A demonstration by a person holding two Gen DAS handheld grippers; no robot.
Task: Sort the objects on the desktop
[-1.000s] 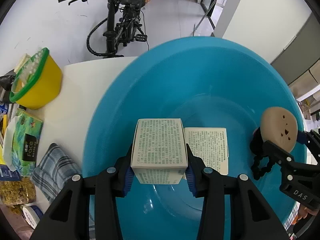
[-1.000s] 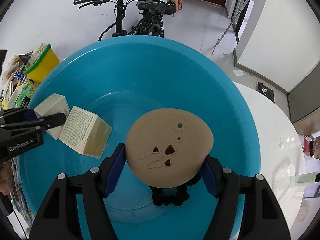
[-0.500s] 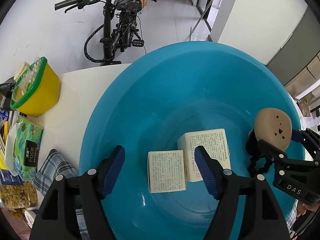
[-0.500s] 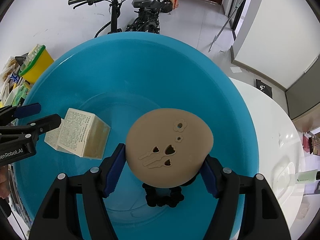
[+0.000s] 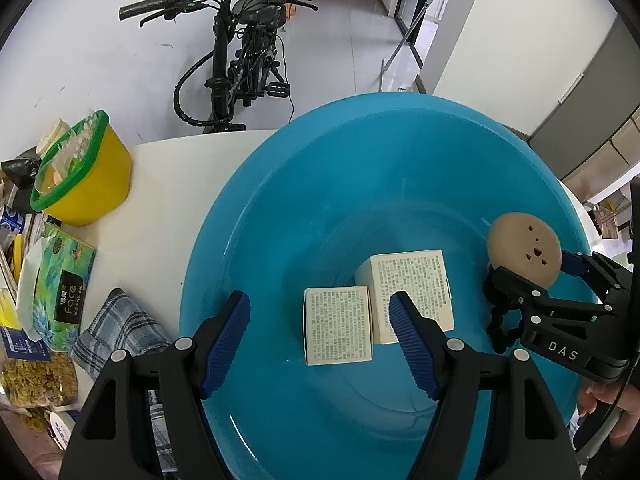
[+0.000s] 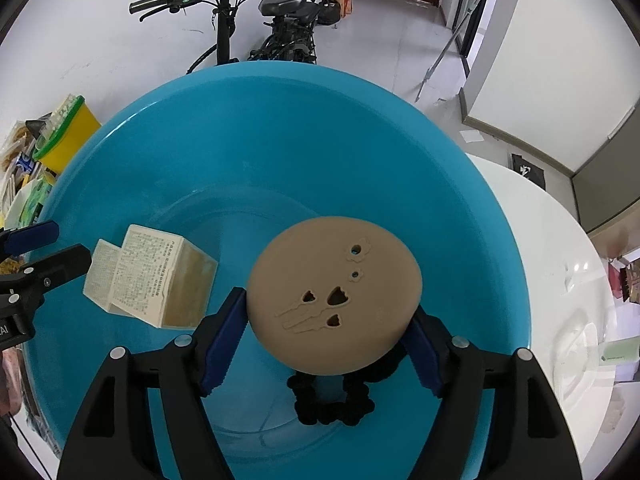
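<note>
**Boxes lie in the blue basin, tan disc between right tool's pads**

Boxes [image 5: 338, 326] and [image 5: 412, 294], both cream with fine print, lie side by side and touching on the floor of the blue basin [image 5: 280, 184], which stands on the white counter [image 5: 160, 200]. The left tool [image 5: 320, 314] hangs above them with its jaws apart, gripping nothing. The right tool [image 6: 326, 330] has its jaws opening around a tan disc [image 6: 334, 294] with a black beaded loop [image 6: 332, 404] beneath; whether the pads press the disc is hard to tell. A yellow tub [image 5: 82, 178] stands at the counter's left
</note>
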